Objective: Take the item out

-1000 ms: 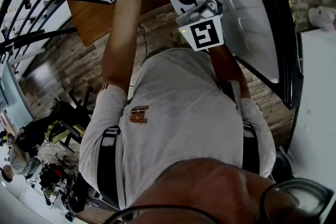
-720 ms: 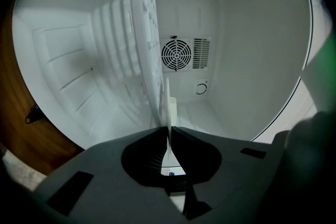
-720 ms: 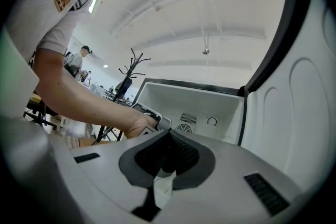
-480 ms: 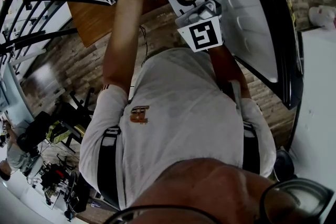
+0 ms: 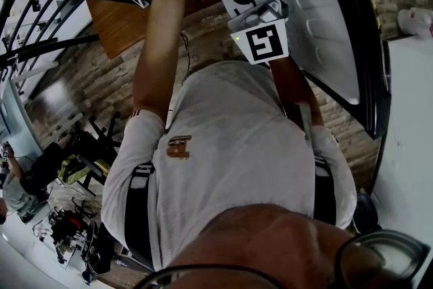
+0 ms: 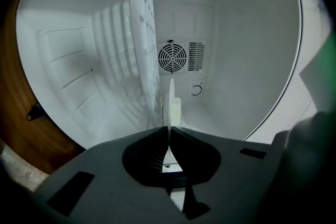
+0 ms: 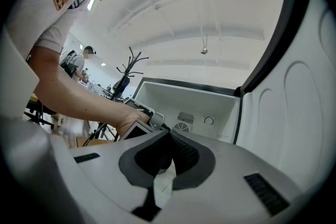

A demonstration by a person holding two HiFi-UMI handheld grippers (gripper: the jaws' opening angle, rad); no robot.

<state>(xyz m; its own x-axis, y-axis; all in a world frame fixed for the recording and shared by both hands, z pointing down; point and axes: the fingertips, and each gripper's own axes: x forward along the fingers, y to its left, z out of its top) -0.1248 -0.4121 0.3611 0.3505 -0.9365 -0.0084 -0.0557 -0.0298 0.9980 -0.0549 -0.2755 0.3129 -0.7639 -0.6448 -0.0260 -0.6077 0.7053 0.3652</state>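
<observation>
Thin white panel (image 6: pixel 170 99) clamped by left gripper (image 6: pixel 168 131), jaws just closed on it. Right gripper (image 7: pixel 167 136) jaws together. Grasp made; next, probably a level pull toward 6 o'clock.

Thin white item (image 6: pixel 172 106), edge-on, in fridge (image 6: pixel 247 60)

Head view looks steeply down; both gripper views face the rear fan (image 6: pixel 172 57).
</observation>
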